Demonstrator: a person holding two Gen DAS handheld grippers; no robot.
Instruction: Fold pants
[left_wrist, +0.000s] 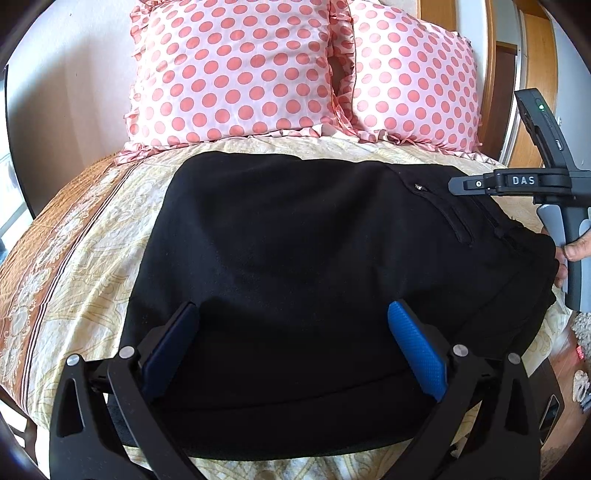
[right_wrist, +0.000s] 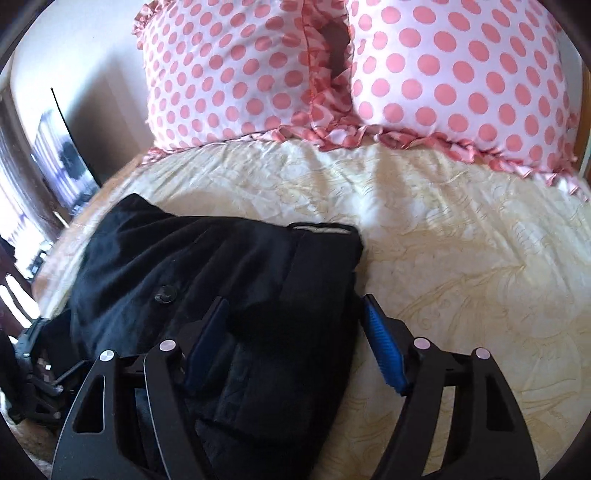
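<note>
Pants (left_wrist: 314, 266): black, lying flat on the bed (left_wrist: 92, 266), below the two pillows. Long axis runs crosswise, left to right in the left wrist view, parallel to the pillow row. The waist end, with zip pocket (left_wrist: 443, 210) and button (right_wrist: 165, 294), points toward the right claw; its far corner shows a pale inner label.

Pillows (left_wrist: 236, 74): two, white with pink dots and ruffled edges, standing side by side at the head of the bed.

Bed cover: cream with a pale pattern and a brown border along the left side.

Left claw (left_wrist: 291, 350): released, blue pads spread wide above the near edge of the pants, nothing pinched.

Right claw (right_wrist: 295, 347): released, pads apart, straddling the waist end; the cloth lies between them ungripped.
</note>
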